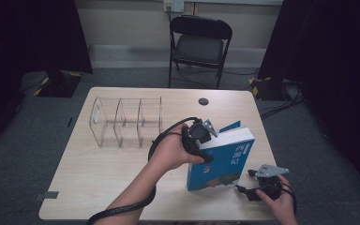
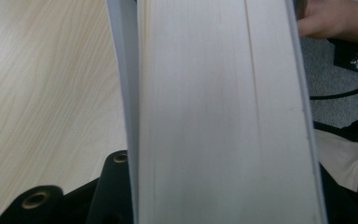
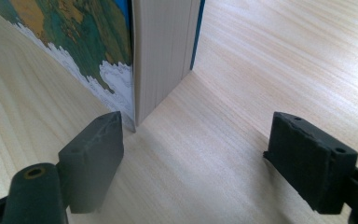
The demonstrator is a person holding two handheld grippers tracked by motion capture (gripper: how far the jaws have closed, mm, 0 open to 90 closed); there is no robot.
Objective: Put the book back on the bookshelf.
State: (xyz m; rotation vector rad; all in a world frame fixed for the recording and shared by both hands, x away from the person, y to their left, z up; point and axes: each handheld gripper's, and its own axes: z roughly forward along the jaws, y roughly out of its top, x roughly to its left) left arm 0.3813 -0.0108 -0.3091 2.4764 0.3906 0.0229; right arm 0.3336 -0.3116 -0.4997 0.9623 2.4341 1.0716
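Blue-covered, thick book (image 1: 225, 157) stands on the pale wood-grain bench (image 1: 103, 173), its cream page block clamped by the left gripper (image 1: 205, 136). Right gripper (image 3: 196, 154) rests beside its corner, matte black fingers (image 3: 93, 154) spread apart.

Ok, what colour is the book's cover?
Blue, with a green and orange picture edged in white along the bottom of the book; the right gripper view shows it best.

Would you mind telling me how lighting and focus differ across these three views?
High view: dim, with near-black corners; only the table and blue book are well lit. Left gripper view: the book's page edge is pale, soft and washed out. Right gripper view: bright, wood grain crisp, near jaws slightly soft.
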